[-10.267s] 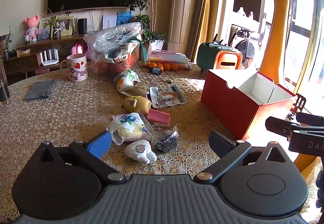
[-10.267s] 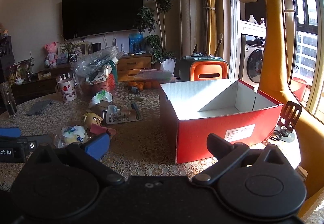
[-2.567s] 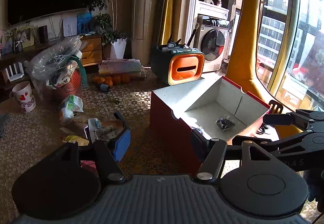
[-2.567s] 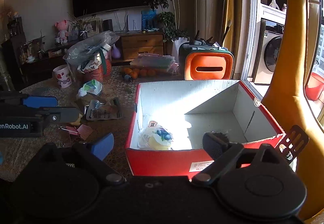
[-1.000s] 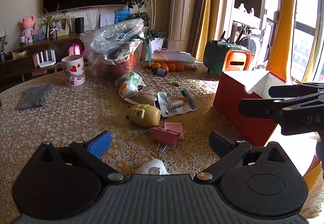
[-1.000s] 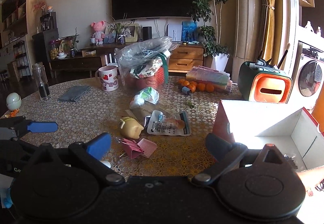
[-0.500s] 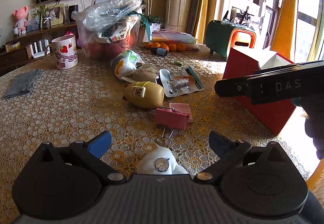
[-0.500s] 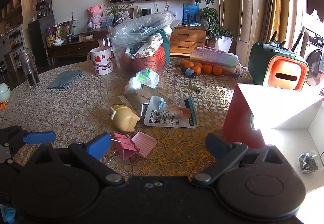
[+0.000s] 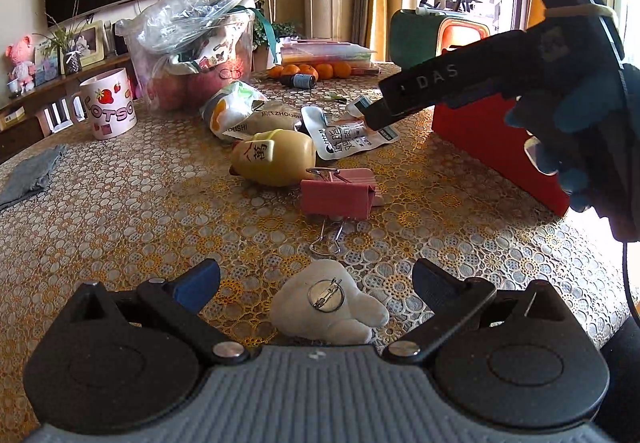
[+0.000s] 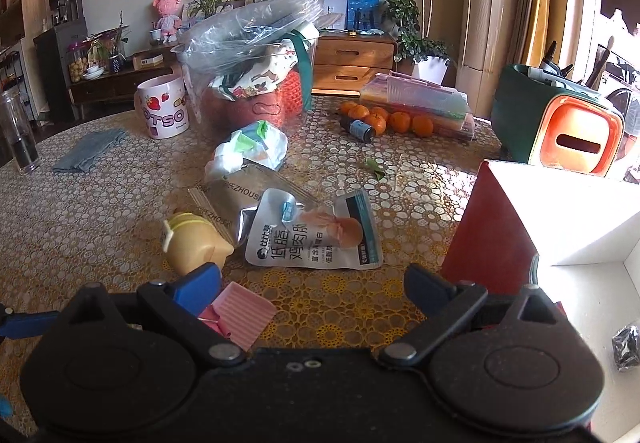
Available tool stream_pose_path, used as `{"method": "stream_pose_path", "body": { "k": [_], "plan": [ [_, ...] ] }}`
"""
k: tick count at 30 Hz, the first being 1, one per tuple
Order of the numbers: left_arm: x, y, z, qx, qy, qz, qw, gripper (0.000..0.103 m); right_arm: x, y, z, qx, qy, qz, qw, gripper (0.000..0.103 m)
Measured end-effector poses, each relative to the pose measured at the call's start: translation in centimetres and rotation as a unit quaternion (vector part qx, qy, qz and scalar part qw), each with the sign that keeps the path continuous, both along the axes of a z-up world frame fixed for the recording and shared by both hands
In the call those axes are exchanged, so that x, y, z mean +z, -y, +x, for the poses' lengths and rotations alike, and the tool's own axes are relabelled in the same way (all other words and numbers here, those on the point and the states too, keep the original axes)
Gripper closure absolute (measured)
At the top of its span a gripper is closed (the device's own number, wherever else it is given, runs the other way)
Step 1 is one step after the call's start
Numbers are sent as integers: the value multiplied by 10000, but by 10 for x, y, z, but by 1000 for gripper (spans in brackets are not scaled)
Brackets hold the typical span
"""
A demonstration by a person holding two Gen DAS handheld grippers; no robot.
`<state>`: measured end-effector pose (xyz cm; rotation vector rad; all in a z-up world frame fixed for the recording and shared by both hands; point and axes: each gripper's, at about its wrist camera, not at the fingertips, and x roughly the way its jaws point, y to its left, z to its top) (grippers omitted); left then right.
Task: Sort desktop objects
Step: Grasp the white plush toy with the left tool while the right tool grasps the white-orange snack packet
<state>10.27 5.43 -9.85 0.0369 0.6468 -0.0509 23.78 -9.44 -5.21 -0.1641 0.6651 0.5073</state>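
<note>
Lace-covered table (image 9: 120,223), white plush toy (image 9: 328,303) between spread left hand-held gripper (image 9: 316,277) fingers, touching neither

Pink binder clip (image 9: 338,198), red box (image 9: 492,147), gold floral-lace tablecloth (image 9: 120,227).

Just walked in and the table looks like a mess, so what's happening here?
A person is sorting clutter off the table into a red box, holding a two-finger gripper in each hand. Both are open and empty. The left gripper is low over a small white plush brooch, apparently next to be picked. The right gripper hovers over a pink binder clip. A yellow bottle-shaped toy and snack packets lie on the table. A small dark packet is in the box.
</note>
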Motion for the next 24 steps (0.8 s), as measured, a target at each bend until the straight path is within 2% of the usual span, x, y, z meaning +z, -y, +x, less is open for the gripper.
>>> {"method": "stream_pose_path", "body": {
  "k": [14, 24],
  "plan": [
    [-9, -7, 4, 123, -26, -66, 9999, 1, -18, -34, 50, 67, -4, -171, 9998, 5],
    [-12, -8, 7, 111, -92, -126, 9998, 1, -35, -52, 70, -73, -36, -330, 9994, 5]
  ]
}}
